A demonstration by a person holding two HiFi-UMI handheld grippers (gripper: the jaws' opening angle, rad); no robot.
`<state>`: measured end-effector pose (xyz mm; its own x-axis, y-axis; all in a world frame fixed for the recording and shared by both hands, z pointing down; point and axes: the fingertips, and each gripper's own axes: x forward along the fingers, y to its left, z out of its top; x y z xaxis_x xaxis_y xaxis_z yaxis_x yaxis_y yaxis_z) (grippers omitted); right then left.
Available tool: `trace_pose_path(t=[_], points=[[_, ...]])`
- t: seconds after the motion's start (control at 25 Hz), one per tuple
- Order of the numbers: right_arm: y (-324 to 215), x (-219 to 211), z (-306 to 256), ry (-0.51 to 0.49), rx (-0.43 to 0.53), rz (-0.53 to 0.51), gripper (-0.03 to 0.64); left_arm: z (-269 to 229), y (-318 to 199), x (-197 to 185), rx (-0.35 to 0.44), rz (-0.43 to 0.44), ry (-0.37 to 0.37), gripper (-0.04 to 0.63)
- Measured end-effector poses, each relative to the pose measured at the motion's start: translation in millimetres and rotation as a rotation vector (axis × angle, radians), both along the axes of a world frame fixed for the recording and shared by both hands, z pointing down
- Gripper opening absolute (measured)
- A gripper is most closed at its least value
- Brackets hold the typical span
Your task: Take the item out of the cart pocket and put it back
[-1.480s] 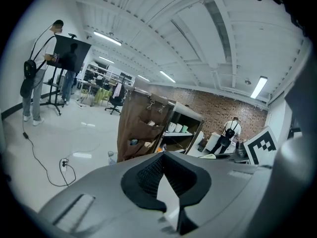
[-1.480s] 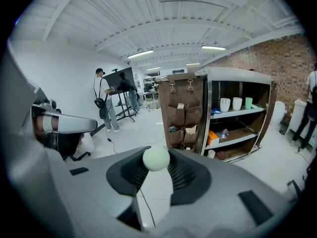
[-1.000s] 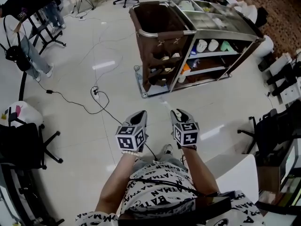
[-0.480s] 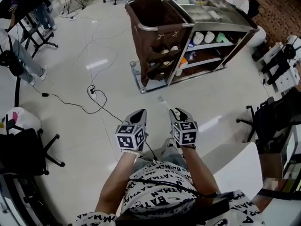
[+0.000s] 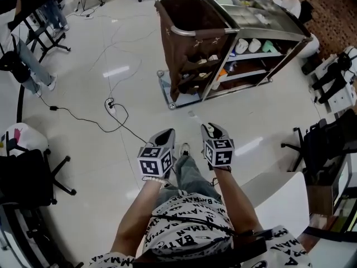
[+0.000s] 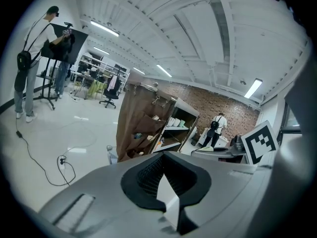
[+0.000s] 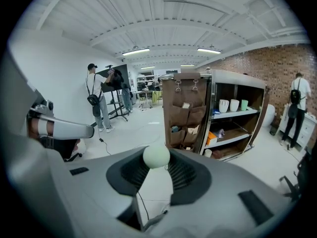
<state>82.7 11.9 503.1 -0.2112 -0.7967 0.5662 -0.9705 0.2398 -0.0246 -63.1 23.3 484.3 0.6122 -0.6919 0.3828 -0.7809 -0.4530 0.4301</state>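
A brown fabric organiser with several pockets (image 5: pixel 196 71) hangs on the near end of a metal service cart (image 5: pixel 254 24), a few steps ahead across the floor. The pockets (image 7: pixel 185 118) hold small items and also show in the left gripper view (image 6: pixel 144 129). My right gripper (image 7: pixel 157 158) is shut on a pale green ball (image 7: pixel 156 156) held at its tips. My left gripper (image 6: pixel 166 175) is shut with nothing in it. In the head view both grippers, left (image 5: pixel 165 134) and right (image 5: pixel 211 128), are held side by side at waist height, pointing at the cart.
A black cable with a power strip (image 5: pixel 111 107) trails over the floor left of the path. Office chairs (image 5: pixel 28 177) stand at the left, a white table (image 5: pixel 279 197) at the right. A person (image 7: pixel 97 100) stands at a stand far left, another (image 7: pixel 296 103) behind the cart. Cups (image 7: pixel 234 104) sit on the cart's shelf.
The person has stepped forward, one leg now showing between the grippers. Both grippers keep their pose, and the ball stays in the right one.
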Motion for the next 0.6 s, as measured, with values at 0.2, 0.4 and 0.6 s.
trace_pose_path(t=[0.2,0.4,0.6], points=[[-36.7,10.0,5.9,-0.004,-0.004,0.003,0.124,5.7,-20.4,7.2,-0.010,-0.006,-0.008,0.002],[-76.5,18.8,16.6,-0.007,-0.022,-0.005,0.124,17.6,-46.6,17.4,-0.041,-0.018,-0.010,0.002],[-116.8,24.3,31.0,-0.012,-0.042,-0.012,0.124,33.0,-78.1,30.9,-0.076,-0.026,-0.013,0.002]])
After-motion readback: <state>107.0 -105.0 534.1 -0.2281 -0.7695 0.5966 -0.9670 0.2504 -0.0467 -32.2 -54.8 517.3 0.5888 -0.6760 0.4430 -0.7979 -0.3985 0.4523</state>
